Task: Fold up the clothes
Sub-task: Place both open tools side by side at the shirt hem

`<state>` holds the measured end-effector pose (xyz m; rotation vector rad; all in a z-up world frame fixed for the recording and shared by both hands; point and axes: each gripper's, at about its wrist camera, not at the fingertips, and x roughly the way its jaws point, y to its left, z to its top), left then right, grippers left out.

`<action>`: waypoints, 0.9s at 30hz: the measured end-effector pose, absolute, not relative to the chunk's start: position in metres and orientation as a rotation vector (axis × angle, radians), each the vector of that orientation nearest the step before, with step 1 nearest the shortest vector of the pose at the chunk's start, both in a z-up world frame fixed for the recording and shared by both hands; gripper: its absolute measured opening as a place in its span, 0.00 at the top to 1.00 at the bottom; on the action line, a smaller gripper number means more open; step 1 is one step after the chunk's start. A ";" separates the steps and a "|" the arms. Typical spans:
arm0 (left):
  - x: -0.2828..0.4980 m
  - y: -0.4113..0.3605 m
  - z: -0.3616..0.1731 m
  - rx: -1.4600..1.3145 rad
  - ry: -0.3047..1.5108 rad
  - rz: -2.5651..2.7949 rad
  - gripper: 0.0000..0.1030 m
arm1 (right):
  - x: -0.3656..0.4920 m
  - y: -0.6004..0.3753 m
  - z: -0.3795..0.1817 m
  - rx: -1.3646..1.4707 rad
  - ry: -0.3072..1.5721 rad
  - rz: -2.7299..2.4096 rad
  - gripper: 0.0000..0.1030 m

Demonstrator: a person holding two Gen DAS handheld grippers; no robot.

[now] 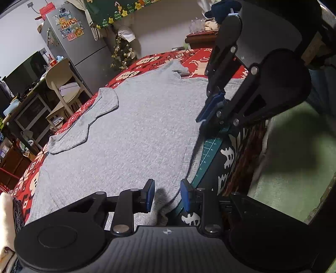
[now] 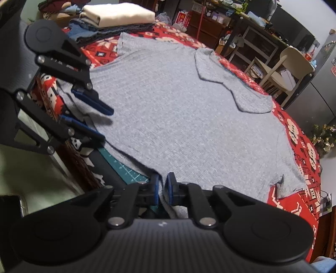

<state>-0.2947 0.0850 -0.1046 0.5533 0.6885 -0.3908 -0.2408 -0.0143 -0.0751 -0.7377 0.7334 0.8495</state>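
Observation:
A grey T-shirt (image 1: 136, 130) lies spread flat on a red patterned cover (image 1: 151, 61), one sleeve (image 1: 98, 113) folded inward. My left gripper (image 1: 168, 195) stands at the shirt's near edge, blue pads (image 1: 150, 195) apart. A bunch of the hem sits between them, with a gap beside one pad. In the right wrist view the shirt (image 2: 178, 109) fills the middle. My right gripper (image 2: 162, 189) is shut, its pads pinching the near hem. The left gripper (image 2: 106, 125) shows at the left there, fingers parted over the hem. The right gripper (image 1: 199, 120) appears upper right in the left wrist view.
A green cutting mat (image 2: 126, 170) pokes out under the hem at the table edge. Folded clothes are stacked (image 2: 117, 16) beyond the shirt. A beige chair (image 1: 61, 84), a dark desk (image 1: 27, 105) and a grey fridge (image 1: 73, 37) stand past the far side.

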 end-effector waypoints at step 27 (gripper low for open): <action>-0.298 0.071 -0.098 0.592 0.622 -0.435 0.67 | -0.218 -0.030 -0.057 -0.533 0.790 0.802 0.93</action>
